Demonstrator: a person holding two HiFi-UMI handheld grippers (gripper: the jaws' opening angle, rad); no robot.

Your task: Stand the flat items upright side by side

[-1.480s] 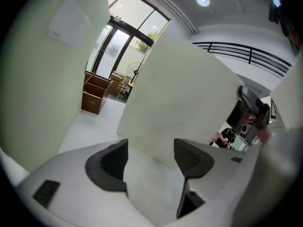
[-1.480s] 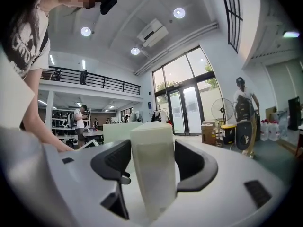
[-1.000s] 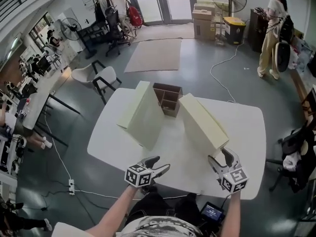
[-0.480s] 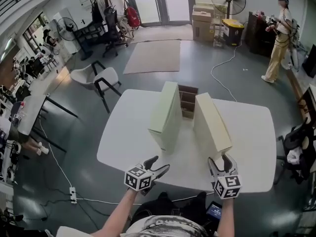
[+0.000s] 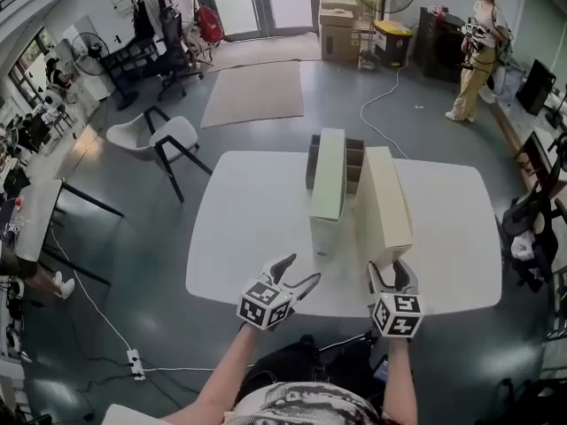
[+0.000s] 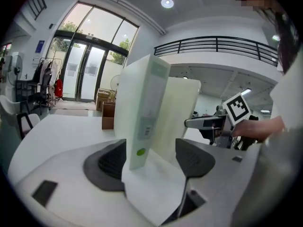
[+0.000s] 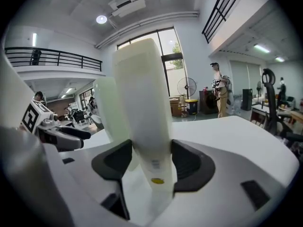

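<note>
Both boxes up on the table (image 5: 248, 228)
Right gripper (image 5: 390, 268) clamps the right box (image 5: 385, 206) at its 12; left gripper (image 5: 301, 269), jaws apart and empty, has the left box (image 5: 328, 184) at 1 o'clock, long axes 12-to-6

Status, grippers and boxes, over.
Left gripper open, off pale-green flat box. Right gripper clamped on cream flat box. Both upright, side by side. Brown wooden organiser behind.

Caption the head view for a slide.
Two cream file boxes stand upright side by side on a white table; right tool grips one.
</note>
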